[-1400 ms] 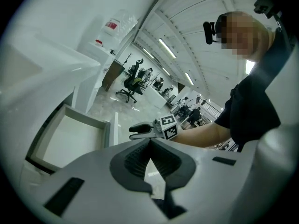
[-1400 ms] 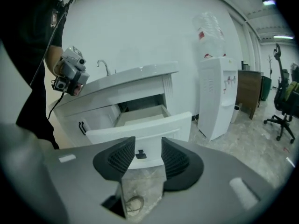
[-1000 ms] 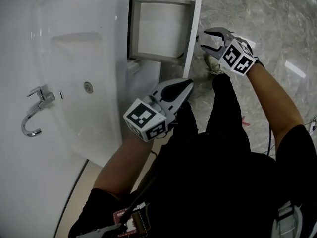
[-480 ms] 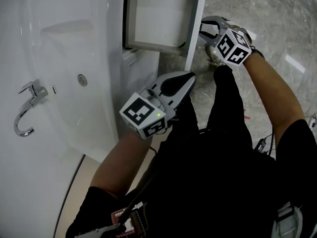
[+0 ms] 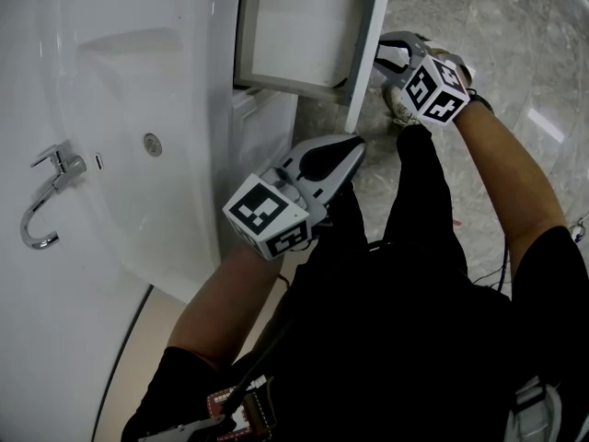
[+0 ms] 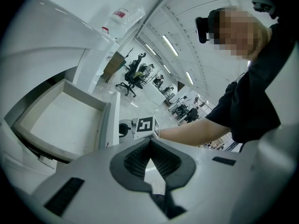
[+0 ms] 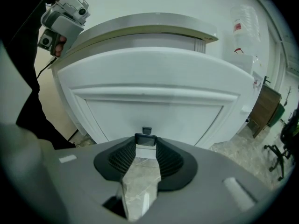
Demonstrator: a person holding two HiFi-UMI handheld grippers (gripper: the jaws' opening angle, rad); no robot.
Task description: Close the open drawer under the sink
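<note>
Progress: drawer (image 5: pixel 294 35) stands pulled out under the sink (image 5: pixel 120 109), far centre; closing is not yet done.
Right gripper (image 5: pixel 379 58): jaws have just been closing; handle (image 7: pixel 145 140) is clamped.
Left gripper (image 5: pixel 354 150): jaws together, nothing held.
Clearance: the push path is judged free; open floor (image 5: pixel 488 26) lies right.

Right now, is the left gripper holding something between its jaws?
No: the left gripper has its jaws closed tip to tip, and nothing sits between them.
</note>
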